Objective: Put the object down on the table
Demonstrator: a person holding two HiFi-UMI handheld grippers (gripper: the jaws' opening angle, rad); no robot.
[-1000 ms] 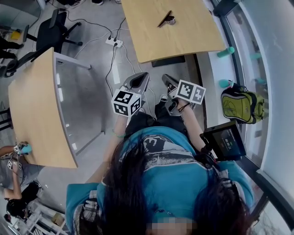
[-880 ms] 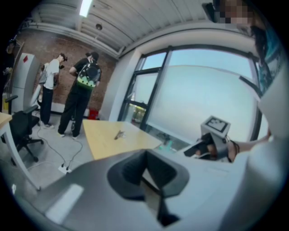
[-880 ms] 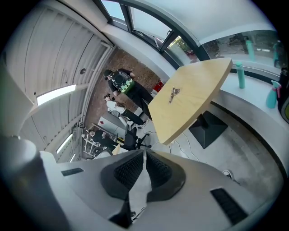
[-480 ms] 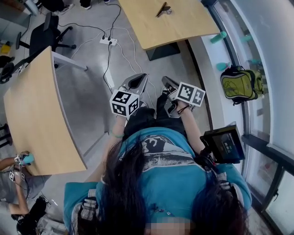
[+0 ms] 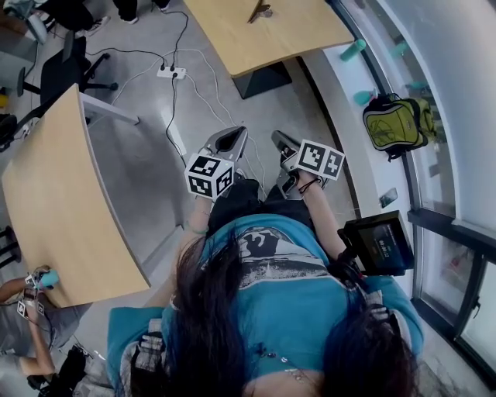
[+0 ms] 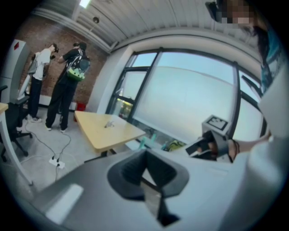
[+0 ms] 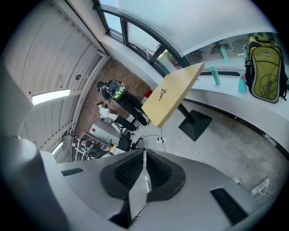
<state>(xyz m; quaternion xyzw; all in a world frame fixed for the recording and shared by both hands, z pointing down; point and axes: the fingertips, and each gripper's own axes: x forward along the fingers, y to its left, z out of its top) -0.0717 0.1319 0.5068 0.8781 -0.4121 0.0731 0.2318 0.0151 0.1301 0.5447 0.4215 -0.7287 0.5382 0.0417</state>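
Both grippers are held out in front of the person's chest, above the grey floor. My left gripper [image 5: 231,139] has its jaws closed together with nothing between them; in the left gripper view [image 6: 145,155] its dark pads meet. My right gripper [image 5: 282,143] is also shut and empty, and its pads touch in the right gripper view [image 7: 144,155]. A small dark object [image 5: 260,10] lies on the wooden table [image 5: 271,39] far ahead, well away from both grippers. That table [image 7: 174,94] and the object [image 7: 161,92] show again in the right gripper view.
A curved wooden table [image 5: 54,201] stands at the left. Cables and a power strip [image 5: 171,73] run over the floor. A green backpack [image 5: 395,122] and teal bottles [image 5: 353,51] rest on the window ledge at the right. Two people [image 6: 63,85] stand by the brick wall.
The far table and its object have slid toward the top edge of the head view, and the backpack has shifted up. Both grippers keep the same pose, shut.
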